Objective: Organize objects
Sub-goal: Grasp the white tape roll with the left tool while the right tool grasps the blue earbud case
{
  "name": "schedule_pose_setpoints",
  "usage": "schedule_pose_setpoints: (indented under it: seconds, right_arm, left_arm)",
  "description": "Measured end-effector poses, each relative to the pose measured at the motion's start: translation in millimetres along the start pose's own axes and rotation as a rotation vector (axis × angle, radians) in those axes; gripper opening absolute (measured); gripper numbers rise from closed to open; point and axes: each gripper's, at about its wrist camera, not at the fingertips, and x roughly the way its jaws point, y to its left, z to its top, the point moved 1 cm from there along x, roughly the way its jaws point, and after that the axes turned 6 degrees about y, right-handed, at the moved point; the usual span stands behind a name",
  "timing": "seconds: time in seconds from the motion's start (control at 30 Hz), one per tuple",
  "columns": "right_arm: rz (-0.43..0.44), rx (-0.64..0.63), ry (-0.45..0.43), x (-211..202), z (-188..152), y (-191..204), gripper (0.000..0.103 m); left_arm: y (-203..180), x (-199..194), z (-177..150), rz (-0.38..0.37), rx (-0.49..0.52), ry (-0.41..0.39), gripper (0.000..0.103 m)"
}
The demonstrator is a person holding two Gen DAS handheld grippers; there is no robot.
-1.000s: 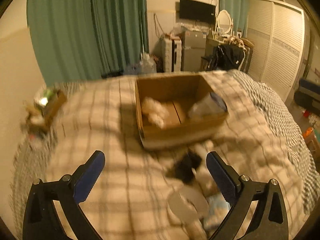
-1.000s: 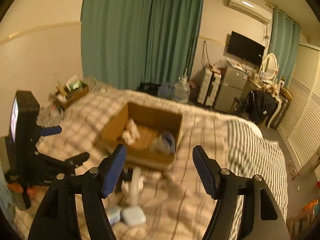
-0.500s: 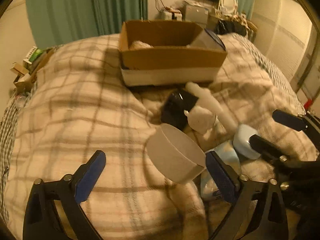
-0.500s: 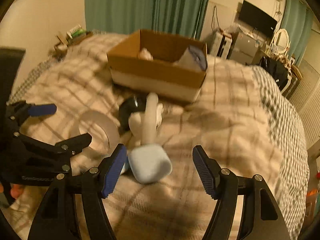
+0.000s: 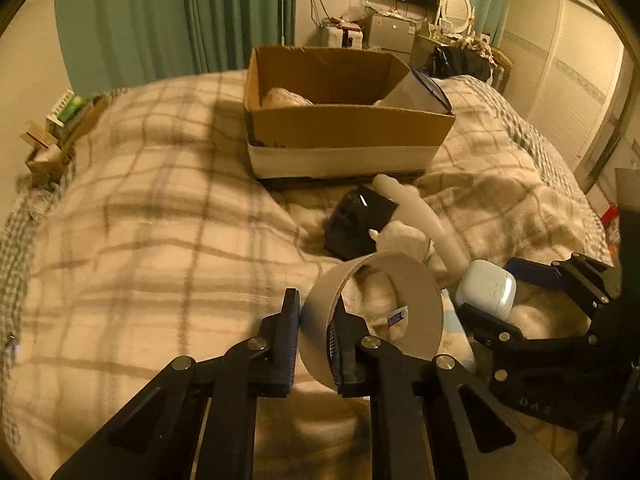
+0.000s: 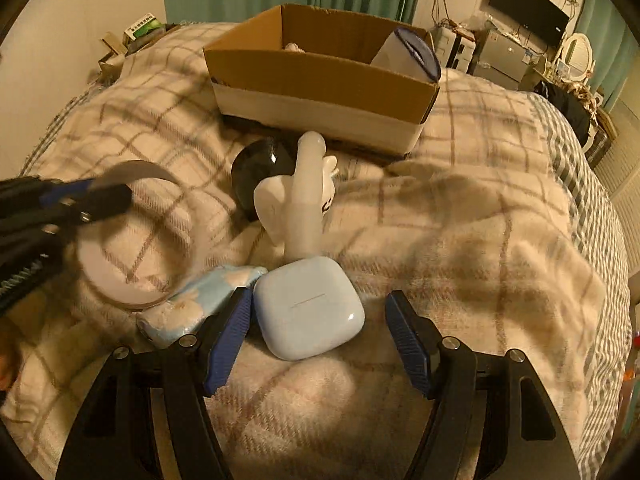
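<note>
My left gripper (image 5: pixel 316 320) is shut on the wall of a wide white tape ring (image 5: pixel 404 280), one finger outside and one inside; the ring also shows in the right wrist view (image 6: pixel 132 240). My right gripper (image 6: pixel 320 320) is open around a pale blue earbud case (image 6: pixel 310 308), which lies on the plaid blanket (image 6: pixel 460 220). A blue tissue pack (image 6: pixel 200 304), a white figurine (image 6: pixel 276 200), a translucent white tube (image 6: pixel 306 200) and a black round object (image 6: pixel 260 164) lie just beyond. The cardboard box (image 5: pixel 344 128) stands behind them.
The box holds a white cylinder with a dark lid (image 6: pixel 408 56) and a fluffy white thing (image 5: pixel 284 98). A small crate of items (image 5: pixel 60 128) sits at the bed's left edge. Furniture and curtains stand beyond the bed.
Both grippers dropped toward the pile on the blanket. My left gripper closed on the tape ring. My right gripper moved forward, so the earbud case sits between its open fingers.
</note>
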Motion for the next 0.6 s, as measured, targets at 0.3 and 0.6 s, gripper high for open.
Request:
schedule_pose_setpoints:
  seconds: [0.3, 0.6]
  right_arm:
    - [-0.041, -0.048, -0.024, -11, -4, 13, 0.053]
    - [-0.04, -0.027, -0.146, -69, -10, 14, 0.053]
  left_arm:
    - [14, -24, -9, 0.055, -0.026, -0.027, 0.011]
    - [20, -54, -5, 0.05, -0.035, -0.083, 0.01]
